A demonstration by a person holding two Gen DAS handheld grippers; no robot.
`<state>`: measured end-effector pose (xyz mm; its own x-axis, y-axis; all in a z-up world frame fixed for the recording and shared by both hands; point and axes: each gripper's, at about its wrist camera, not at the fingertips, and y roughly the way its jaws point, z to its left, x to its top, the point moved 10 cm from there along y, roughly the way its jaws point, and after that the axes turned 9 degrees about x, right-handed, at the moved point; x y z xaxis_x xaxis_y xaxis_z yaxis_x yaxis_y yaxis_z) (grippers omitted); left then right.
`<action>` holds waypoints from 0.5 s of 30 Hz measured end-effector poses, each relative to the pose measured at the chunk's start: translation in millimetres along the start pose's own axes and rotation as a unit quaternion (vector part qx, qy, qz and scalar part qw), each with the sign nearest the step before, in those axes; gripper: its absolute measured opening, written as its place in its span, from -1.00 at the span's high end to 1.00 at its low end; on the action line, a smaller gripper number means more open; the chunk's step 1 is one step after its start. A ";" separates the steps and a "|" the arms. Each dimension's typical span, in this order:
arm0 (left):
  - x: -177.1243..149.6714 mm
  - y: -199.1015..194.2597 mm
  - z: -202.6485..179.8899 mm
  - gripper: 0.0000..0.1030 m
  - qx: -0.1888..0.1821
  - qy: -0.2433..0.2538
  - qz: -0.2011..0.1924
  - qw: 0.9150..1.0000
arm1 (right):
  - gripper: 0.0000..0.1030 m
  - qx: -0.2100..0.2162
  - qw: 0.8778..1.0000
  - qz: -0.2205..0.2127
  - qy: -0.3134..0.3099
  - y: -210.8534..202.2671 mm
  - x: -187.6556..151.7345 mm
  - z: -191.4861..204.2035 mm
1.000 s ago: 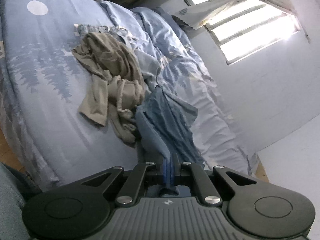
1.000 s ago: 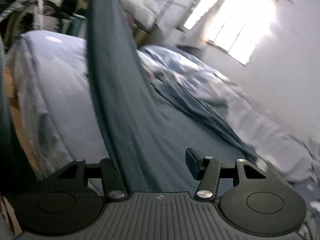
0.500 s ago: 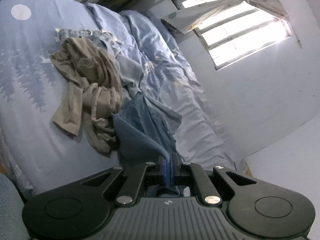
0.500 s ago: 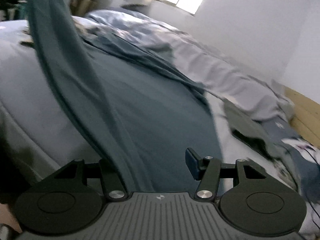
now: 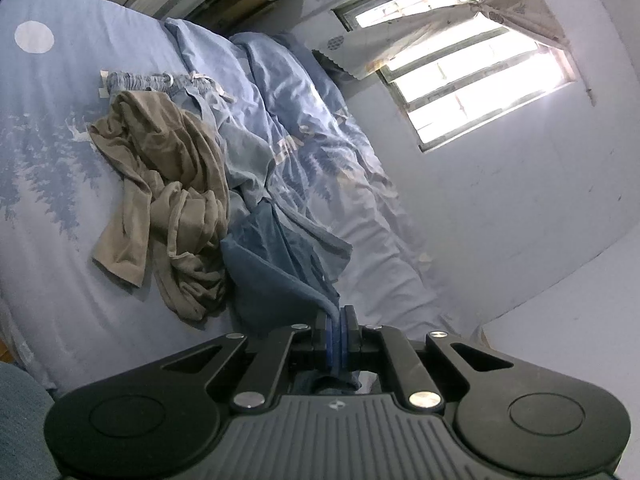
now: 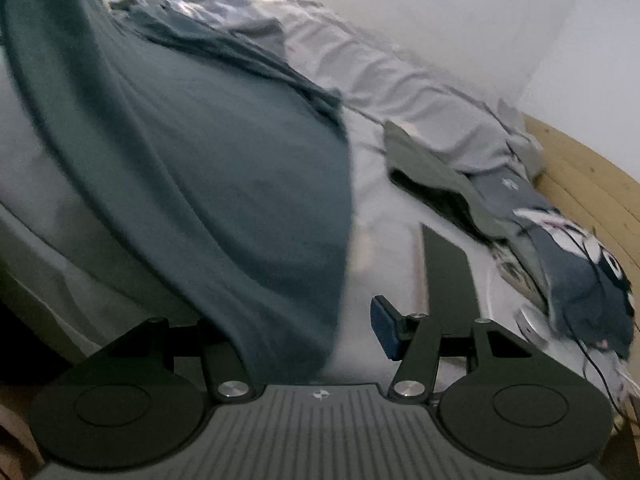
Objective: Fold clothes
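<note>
A dark blue garment (image 5: pixel 276 268) lies partly on the bed, and one edge of it runs up into my left gripper (image 5: pixel 336 322), which is shut on it. In the right wrist view the same blue garment (image 6: pixel 220 168) spreads wide over the mattress and drapes across the left finger of my right gripper (image 6: pixel 300 328). Those jaws stand apart. The right pad (image 6: pixel 386 330) is bare and touches no cloth. A crumpled tan garment (image 5: pixel 172 184) lies just left of the blue one.
Light blue drawstring shorts (image 5: pixel 160 80) lie behind the tan heap on the printed sheet (image 5: pixel 48 160). A rumpled duvet (image 5: pixel 312 148) runs along the wall under a window (image 5: pixel 472 68). A grey-green garment (image 6: pixel 432 168) and a dark patterned cloth (image 6: pixel 580 272) lie by the wooden bed frame (image 6: pixel 580 176).
My right gripper has swung along the bed, bringing the grey-green garment and the wooden frame into view, with the blue cloth still draped over its left finger. My left gripper has risen slightly, still gripping.
</note>
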<state>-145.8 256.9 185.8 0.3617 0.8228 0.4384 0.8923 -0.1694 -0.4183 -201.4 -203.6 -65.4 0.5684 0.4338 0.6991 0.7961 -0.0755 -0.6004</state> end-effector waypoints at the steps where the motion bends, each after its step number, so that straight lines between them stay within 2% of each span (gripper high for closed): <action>1: 0.5 -0.2 -0.8 0.98 -0.001 0.001 0.000 1.000 | -0.09 -0.002 1.000 -0.003 0.001 -1.1 -1.1 -2.0; 5: 0.2 1.8 -2.5 0.98 0.000 0.005 0.003 1.000 | -0.09 -0.003 0.998 -0.023 -0.057 -7.2 -1.5 12.6; 11: -0.6 1.2 -1.6 0.98 0.004 0.009 0.004 1.000 | -0.04 0.002 0.989 -0.044 -0.143 -10.8 -0.5 36.3; 13: -1.0 0.8 -0.3 0.98 0.006 0.010 0.004 1.000 | 0.17 0.005 0.988 -0.040 -0.146 -8.8 -0.8 35.8; 14: -1.3 0.6 0.4 0.98 0.008 0.011 0.005 1.000 | 0.46 0.008 0.989 -0.037 -0.142 -7.5 -0.9 34.6; 15: -1.5 0.5 1.1 0.98 0.009 0.012 0.005 1.000 | 0.85 0.016 0.990 -0.032 -0.138 -6.1 -1.2 34.2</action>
<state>-146.2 256.2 184.1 0.3772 0.8081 0.4525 0.8839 -0.1683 -0.4364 -214.1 -172.9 -75.8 0.4354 0.6654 0.6063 0.8194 -0.0141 -0.5730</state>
